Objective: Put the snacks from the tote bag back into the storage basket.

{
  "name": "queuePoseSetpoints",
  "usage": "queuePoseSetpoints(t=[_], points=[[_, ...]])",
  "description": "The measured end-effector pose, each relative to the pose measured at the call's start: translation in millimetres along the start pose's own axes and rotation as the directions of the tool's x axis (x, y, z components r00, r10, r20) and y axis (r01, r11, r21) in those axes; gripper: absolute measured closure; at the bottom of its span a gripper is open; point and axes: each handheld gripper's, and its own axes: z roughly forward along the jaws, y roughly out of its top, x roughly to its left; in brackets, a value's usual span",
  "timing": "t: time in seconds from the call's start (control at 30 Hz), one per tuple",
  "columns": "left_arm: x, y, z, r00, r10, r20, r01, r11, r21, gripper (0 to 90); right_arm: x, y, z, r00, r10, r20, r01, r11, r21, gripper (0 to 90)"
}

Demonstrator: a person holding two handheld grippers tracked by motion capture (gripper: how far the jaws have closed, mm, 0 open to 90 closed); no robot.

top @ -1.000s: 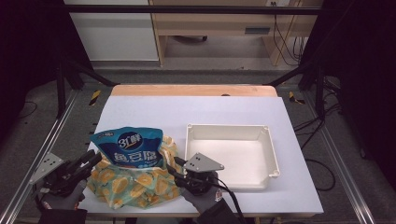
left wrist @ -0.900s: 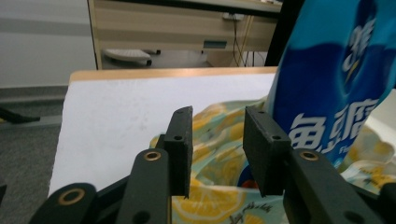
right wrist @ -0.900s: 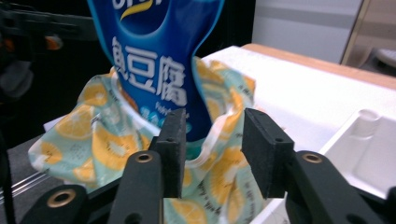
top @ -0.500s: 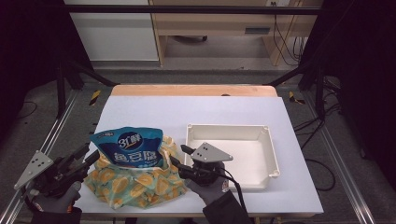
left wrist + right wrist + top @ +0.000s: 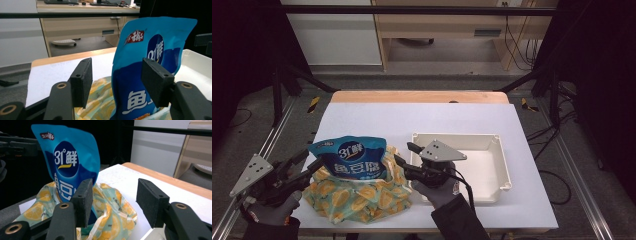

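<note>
Table (image 5: pixel 427 122): white-topped, wood back edge.
Tray (image 5: pixel 502 165): shallow white plastic bin, empty, just right of bag.
Bag (image 5: pixel 357 200): lemon-print fabric tote, mouth gaping, landmark.
Pouch (image 5: pixel 349 161): glossy blue snack packet, upright, lower half inside bag.
Left gripper (image 5: pixel 115 82): jaws apart, gripping nothing, left of bag.
Right gripper (image 5: pixel 113 201): jaws apart, right of bag.
Progress: pouch partly in; judged seating remains.

a blue snack pouch (image 5: pixel 352 160) with white lettering stands upright, its lower part tucked inside a crumpled bag printed with orange slices (image 5: pixel 357 197), which lies open-mouthed on the surface's near left part, just beside a white tray.
</note>
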Motion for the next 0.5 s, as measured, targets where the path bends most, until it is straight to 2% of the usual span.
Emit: queuePoseSetpoints(t=[0.27, 0.5], points=[[-1.9, 9.5, 7.7, 0.9999, 0.016, -0.006, -0.016, 0.9999, -0.007, 42.6, -2.8, 13.8, -0.5, 1.0, -0.007, -0.004, 0.007, 1.0, -0.018, 48.6], [-2.8, 15.6, 13.4, 0.9998, 0.016, -0.008, -0.016, 0.9998, -0.014, 45.5, 1.5, 18.1, 7.1, 0.9997, -0.015, -0.019, 0.015, 1.0, -0.002, 50.6]])
